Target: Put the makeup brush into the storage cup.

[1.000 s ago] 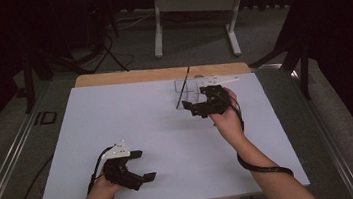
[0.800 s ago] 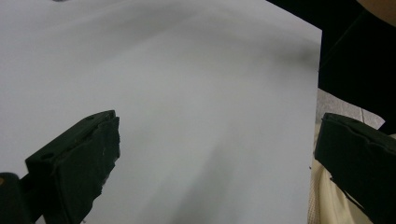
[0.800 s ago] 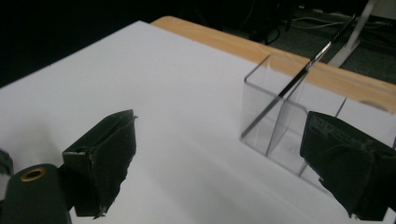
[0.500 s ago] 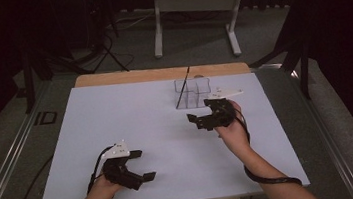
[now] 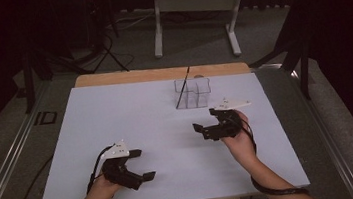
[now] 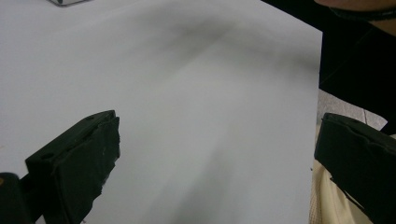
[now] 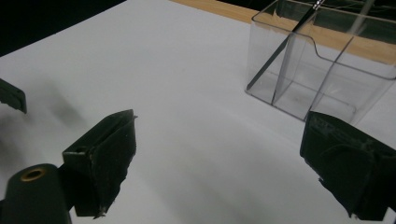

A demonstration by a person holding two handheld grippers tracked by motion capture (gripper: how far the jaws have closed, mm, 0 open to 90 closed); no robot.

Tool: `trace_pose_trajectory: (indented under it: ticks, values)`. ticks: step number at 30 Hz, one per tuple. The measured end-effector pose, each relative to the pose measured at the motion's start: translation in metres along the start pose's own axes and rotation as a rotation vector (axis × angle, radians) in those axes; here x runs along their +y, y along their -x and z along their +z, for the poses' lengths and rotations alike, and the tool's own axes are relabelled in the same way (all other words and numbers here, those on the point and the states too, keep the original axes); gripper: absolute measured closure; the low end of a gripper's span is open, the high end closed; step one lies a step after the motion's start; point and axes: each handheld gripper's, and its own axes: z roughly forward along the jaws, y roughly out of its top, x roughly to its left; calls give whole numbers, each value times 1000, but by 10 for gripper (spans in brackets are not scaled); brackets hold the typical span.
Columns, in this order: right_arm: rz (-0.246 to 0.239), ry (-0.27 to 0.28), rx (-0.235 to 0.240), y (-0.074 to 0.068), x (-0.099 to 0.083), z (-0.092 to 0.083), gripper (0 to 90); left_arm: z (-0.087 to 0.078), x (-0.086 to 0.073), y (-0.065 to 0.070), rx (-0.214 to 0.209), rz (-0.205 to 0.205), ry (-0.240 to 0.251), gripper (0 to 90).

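Note:
A clear plastic box (image 5: 192, 93) with several compartments stands at the far middle-right of the white table sheet (image 5: 116, 116). A thin black stick (image 5: 183, 85) leans inside its left part. My right gripper (image 5: 206, 120) hovers open just in front of the box and holds nothing. In the right gripper view the box (image 7: 322, 70) and the stick (image 7: 280, 46) lie ahead and to the right of the spread jaws of that gripper (image 7: 224, 158). My left gripper (image 5: 142, 164) rests open near the front edge, over bare sheet (image 6: 205, 93).
A bare wooden strip (image 5: 121, 77) runs along the table's far edge. Past it are a grey table frame (image 5: 193, 2) and dark stands on carpet. Beige trousers (image 6: 322, 205) show past the table's near edge. A metal rail (image 5: 6, 164) runs along the left.
My right gripper has drawn back from the box toward the person, with its jaws still open. The left gripper has barely moved.

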Motion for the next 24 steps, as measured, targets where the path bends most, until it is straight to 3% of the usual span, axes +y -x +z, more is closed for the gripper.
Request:
trace_pose_trajectory:
  ticks: [7, 13, 24]
  values:
    - [18, 26, -18, 5, -17, -11, 107, -1, 0, 1, 6, 9, 6, 10]
    - [48, -10, -16, 10, -31, -9, 107, 0, 0, 1, 5, 11, -2, 10]
    - [1, -23, 9, 5, -44, -2, 107, -2, 1, 2, 5, 22, 2, 10]
